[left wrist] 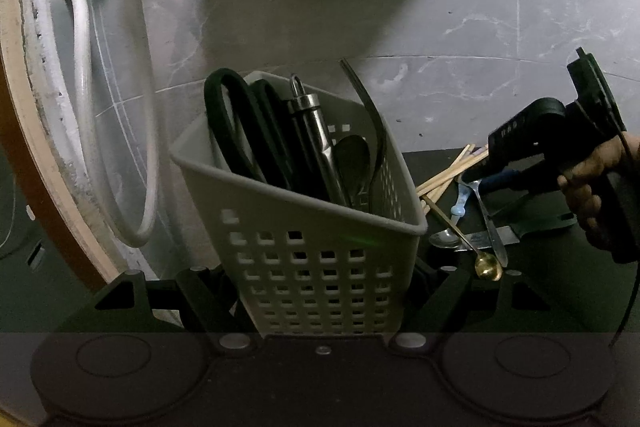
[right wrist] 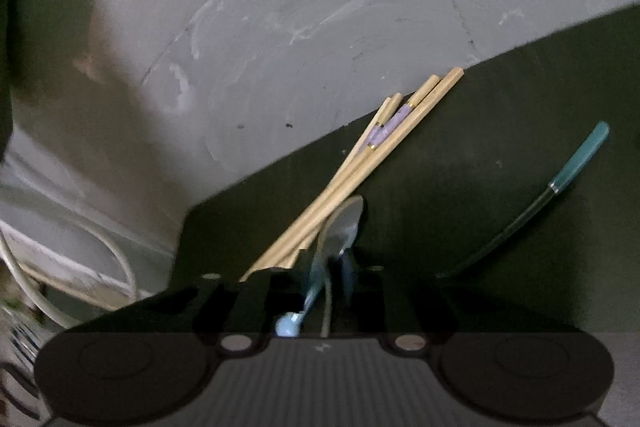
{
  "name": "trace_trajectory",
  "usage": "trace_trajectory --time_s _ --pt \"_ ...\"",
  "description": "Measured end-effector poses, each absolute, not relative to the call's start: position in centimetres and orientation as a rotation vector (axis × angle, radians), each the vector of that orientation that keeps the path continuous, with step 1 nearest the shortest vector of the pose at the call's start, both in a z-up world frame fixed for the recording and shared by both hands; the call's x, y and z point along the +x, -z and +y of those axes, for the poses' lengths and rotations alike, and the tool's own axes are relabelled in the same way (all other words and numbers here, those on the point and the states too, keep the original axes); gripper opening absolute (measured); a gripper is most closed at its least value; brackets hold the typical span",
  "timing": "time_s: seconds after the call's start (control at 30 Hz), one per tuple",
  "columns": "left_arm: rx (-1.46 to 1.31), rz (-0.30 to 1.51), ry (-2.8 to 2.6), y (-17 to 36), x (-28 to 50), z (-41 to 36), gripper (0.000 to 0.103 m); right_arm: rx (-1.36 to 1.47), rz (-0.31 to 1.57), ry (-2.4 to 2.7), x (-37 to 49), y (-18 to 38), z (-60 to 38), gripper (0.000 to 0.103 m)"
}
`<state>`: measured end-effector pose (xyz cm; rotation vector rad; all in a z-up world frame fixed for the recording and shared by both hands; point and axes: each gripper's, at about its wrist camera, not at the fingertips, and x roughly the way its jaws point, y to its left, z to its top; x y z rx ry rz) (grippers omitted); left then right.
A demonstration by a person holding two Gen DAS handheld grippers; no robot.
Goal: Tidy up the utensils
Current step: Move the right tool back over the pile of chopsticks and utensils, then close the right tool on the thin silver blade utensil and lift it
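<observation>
Wooden chopsticks [right wrist: 360,163], four, one basket [left wrist: 320,259]

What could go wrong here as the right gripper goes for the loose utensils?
The steel spoon lies tangled with the chopsticks and a blue-handled utensil, so closing the right gripper might catch several or scatter them. The basket, held tilted by the left gripper, is crowded with scissors; an insertion may jam.

The left gripper [left wrist: 326,291] clamps from both sides, while the right gripper [right wrist: 326,279] points downward, fingers narrowed.
</observation>
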<state>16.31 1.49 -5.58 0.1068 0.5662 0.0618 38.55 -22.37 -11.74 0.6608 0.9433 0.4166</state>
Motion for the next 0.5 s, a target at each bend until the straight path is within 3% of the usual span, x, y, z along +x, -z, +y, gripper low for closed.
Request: trace_trajectory --time_s 0.13,0.33,0.5 --pt "0.107 0.566 -0.056 5.6 16.3 1.6 0.079 0.755 0.935 -0.42 39.0 12.4 -23.5 0.028" --pt "0.104 0.565 -0.056 5.6 16.3 1.6 0.079 0.749 0.94 -0.399 39.3 12.5 -23.9 0.015" --pt "0.104 0.564 -0.057 5.6 16.3 1.6 0.079 0.693 0.922 -0.393 39.1 11.9 -23.4 0.011"
